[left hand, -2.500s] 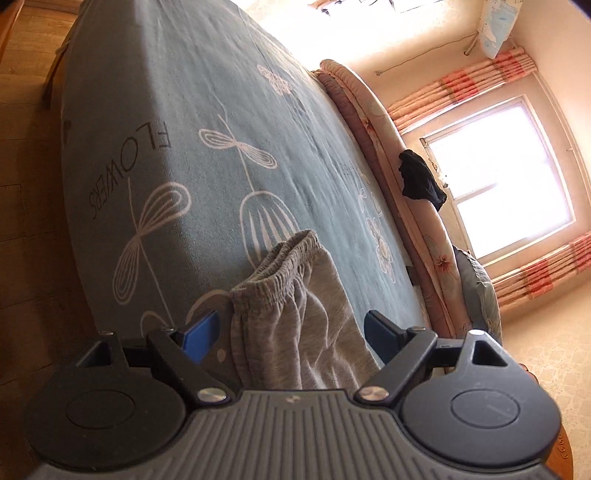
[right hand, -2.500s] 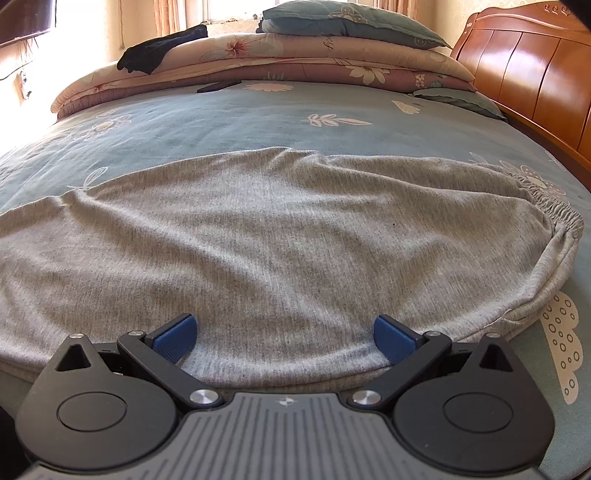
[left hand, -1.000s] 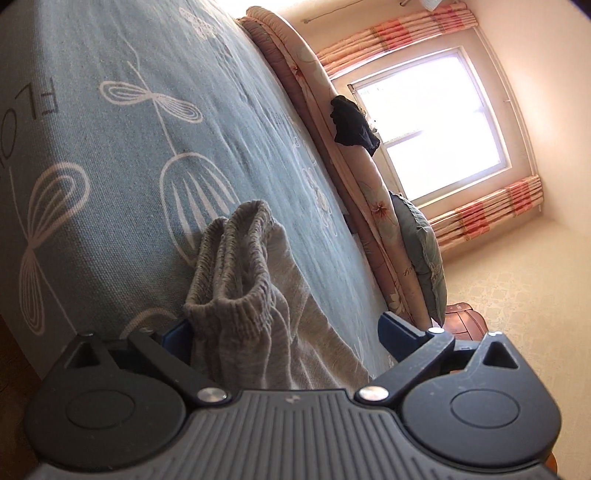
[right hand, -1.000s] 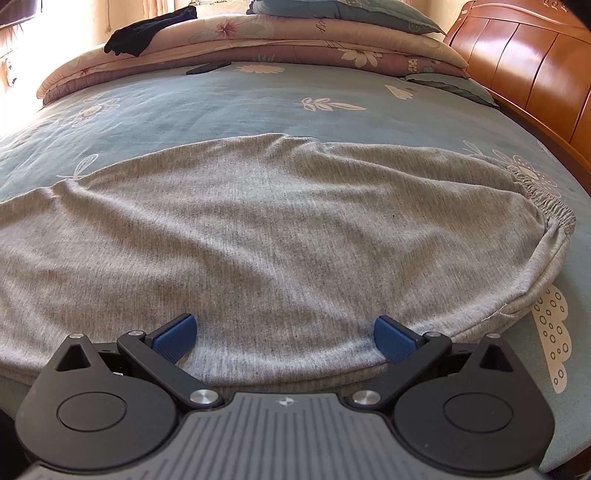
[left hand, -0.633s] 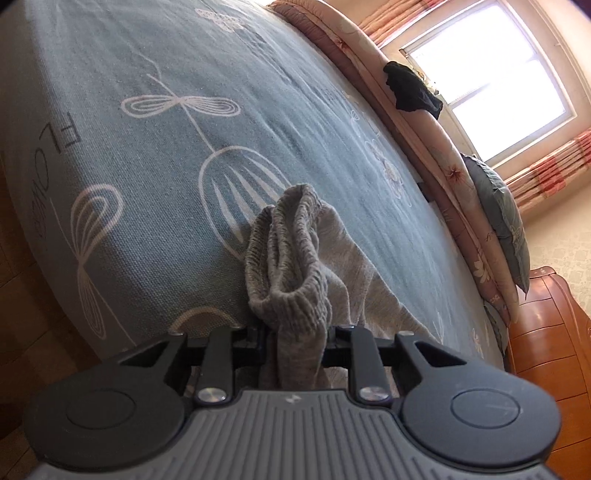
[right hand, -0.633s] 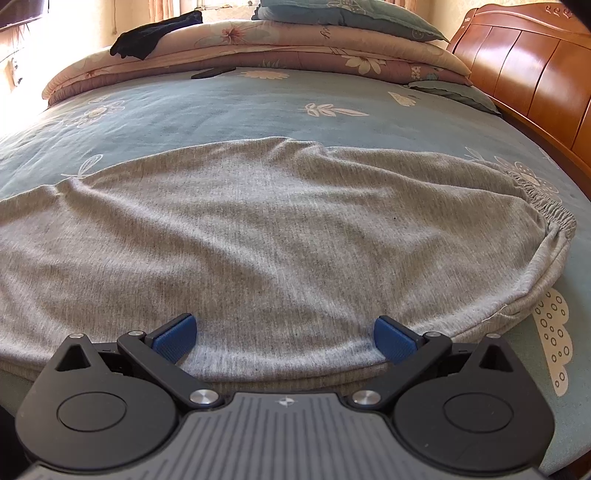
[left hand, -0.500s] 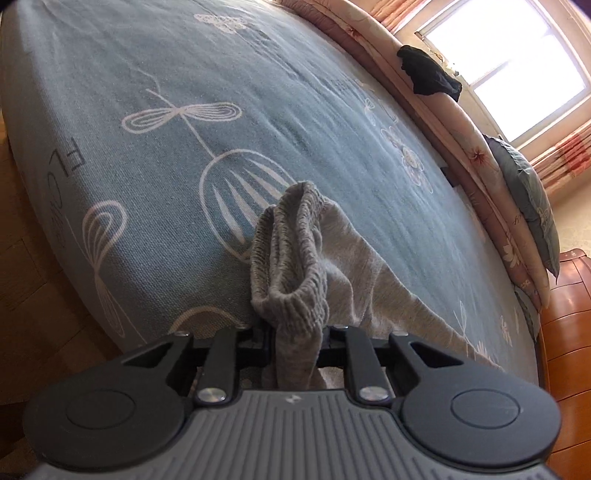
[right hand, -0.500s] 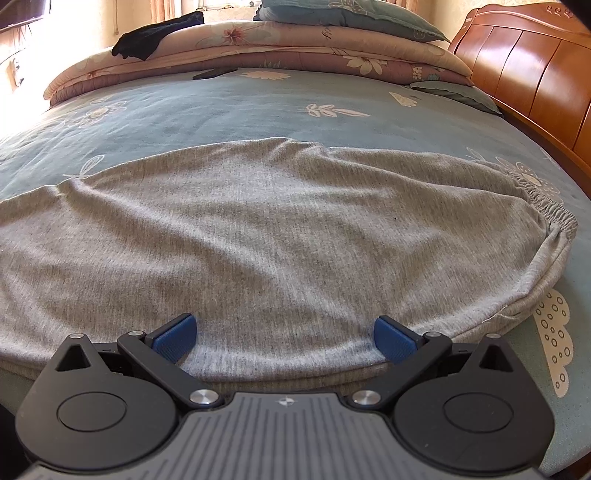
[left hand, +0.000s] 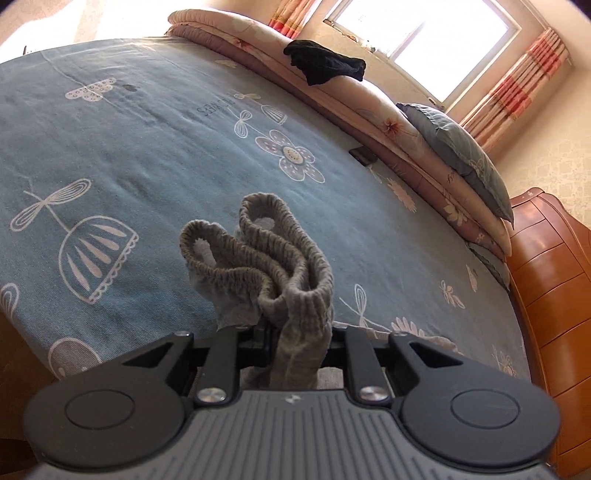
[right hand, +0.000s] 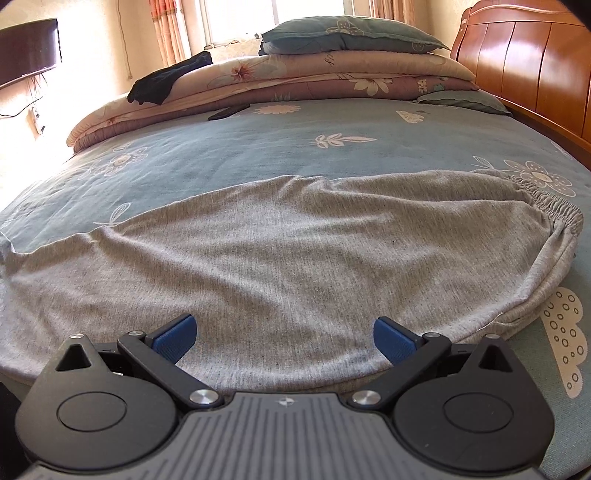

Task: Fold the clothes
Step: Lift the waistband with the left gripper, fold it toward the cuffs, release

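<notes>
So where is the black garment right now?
The black garment lies on the folded floral quilt at the bed's far edge, below the window; upper left in the right wrist view.

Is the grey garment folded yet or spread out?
Spread: grey garment lies flat on the bed; only its cuffs are bunched in the left gripper.

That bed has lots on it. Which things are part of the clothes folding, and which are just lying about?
Part of the job:
- grey trousers, spread on the bed
- their ribbed cuffs, pinched in the left gripper
- right gripper, open above the trousers

Just lying about:
- folded quilt
- pillow
- black garment
- small dark object
- blue bedsheet
</notes>
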The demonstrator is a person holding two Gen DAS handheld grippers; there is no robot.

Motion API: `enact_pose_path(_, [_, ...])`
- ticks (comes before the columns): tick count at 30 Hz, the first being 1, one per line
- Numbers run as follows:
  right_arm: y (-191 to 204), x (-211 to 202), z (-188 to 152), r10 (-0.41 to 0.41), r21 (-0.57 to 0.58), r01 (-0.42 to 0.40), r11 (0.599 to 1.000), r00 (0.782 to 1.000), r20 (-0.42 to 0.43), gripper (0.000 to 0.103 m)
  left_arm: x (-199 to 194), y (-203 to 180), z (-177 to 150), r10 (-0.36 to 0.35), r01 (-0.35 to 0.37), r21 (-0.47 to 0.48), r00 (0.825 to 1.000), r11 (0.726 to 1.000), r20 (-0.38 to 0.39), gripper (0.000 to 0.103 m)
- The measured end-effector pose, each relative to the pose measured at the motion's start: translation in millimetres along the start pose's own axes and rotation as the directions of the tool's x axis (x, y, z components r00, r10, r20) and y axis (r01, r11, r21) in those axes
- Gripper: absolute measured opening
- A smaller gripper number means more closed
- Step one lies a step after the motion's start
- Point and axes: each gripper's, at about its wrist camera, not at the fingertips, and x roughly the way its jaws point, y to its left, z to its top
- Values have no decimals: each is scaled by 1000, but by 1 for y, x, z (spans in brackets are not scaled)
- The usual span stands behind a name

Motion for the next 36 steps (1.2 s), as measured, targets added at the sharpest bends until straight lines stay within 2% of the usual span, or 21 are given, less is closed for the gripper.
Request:
enact_pose_path(10, [-21, -9, -3, 61, 49, -63, 997, 997, 36, 103, 16, -53, -1, -21, 22, 32, 999, 999, -46, 16])
enact_pose_path(18, [-31, -11, -4, 77, 79, -81, 994, 996, 47, 103, 42, -108, -11, -37, 47, 106, 995, 993, -98, 16])
enact_pose_path(21, [-33, -11, -5, 80, 85, -84, 993, 996, 49, 103, 54, -132, -20, -24, 41, 169, 995, 985, -101, 16])
enact_pose_path(28, [-40, -10, -7, 79, 107, -84, 991, 996, 51, 103, 90, -175, -64, 74, -31, 341, 991, 940, -113, 17])
enact_pose_path(36, [-39, -10, -7, 69, 101, -74, 992, 997, 44, 103, 131, -208, -116, 172, -94, 497, 979, 863, -113, 17])
